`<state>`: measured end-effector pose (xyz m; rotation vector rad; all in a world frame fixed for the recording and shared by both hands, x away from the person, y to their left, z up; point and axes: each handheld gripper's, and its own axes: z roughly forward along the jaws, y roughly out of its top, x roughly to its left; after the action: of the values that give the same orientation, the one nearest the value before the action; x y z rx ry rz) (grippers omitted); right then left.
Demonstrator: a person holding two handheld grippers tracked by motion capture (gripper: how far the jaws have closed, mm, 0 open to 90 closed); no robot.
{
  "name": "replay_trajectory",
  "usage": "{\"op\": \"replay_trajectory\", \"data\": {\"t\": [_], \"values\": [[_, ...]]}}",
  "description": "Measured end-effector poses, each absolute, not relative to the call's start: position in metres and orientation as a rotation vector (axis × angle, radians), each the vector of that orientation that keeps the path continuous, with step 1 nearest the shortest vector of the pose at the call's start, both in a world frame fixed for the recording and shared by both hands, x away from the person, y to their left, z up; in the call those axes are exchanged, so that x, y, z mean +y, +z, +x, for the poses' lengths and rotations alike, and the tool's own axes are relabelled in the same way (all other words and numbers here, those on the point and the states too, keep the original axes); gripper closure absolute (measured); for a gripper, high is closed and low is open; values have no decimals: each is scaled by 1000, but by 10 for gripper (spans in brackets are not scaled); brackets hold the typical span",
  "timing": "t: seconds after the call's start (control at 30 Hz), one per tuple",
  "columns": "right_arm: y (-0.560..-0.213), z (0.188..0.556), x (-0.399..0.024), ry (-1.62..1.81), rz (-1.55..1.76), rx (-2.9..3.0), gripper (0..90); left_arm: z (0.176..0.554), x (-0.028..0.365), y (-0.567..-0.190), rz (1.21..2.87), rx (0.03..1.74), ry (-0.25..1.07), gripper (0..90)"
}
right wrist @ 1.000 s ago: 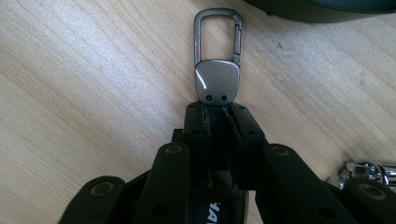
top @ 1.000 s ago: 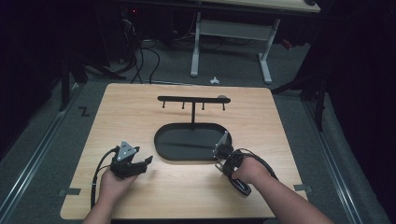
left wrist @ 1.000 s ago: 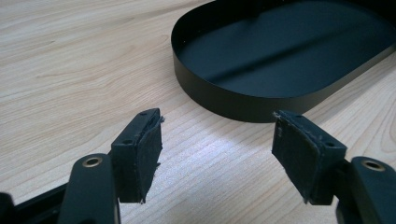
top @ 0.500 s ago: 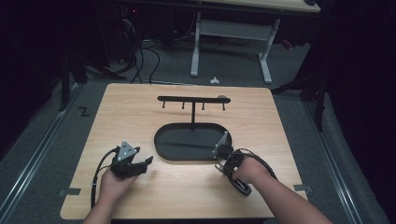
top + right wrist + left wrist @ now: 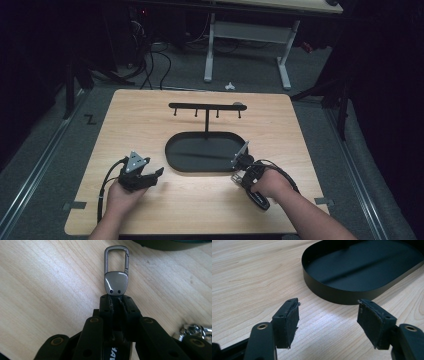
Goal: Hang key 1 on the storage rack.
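The right gripper [image 5: 116,298] is clamped on a small grey metal key clip [image 5: 116,271]. Its two black pads press together on the strap end of the clip, so the jaws are almost fully closed. In the right gripper view the clip is long from top to bottom. Its open hook loop points to 12 o'clock, away from the gripper, and its flat shield part with two little rivets sits just above the pads. The clip is over the wooden table [image 5: 150,130], close to the black oval tray [image 5: 172,150]. A shiny ring [image 5: 196,330] shows at about 4 o'clock from the clip.

In the high view the right gripper [image 5: 241,161] is at the tray's 4 o'clock side, right beside its rim. I cannot tell if the clip touches the table.

The left gripper [image 5: 328,315] has its jaws wide apart. Nothing is between them, and it holds nothing. In the high view the left gripper [image 5: 155,174] is at about 8 o'clock from the tray, near its rim but not touching it.

A black stand with a bar and little hooks [image 5: 206,106] rises from the tray's far edge, at 12 o'clock.
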<state>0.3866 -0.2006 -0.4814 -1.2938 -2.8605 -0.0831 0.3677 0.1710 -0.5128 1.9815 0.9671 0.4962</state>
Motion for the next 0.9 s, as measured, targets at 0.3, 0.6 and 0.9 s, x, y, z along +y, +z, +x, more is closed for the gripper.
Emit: {"op": "replay_trajectory", "data": {"t": [0.3, 0.6, 0.9], "values": [[-464, 375, -206, -149, -1348, -2836, 807, 367, 170, -513, 1981, 964, 496, 343], [-440, 369, -215, -257, -1349, -2871, 807, 367, 170, -512, 1979, 962, 495, 343], [-418, 371, -214, -333, -1369, -2895, 808, 367, 171, -512, 1977, 966, 495, 343]]}}
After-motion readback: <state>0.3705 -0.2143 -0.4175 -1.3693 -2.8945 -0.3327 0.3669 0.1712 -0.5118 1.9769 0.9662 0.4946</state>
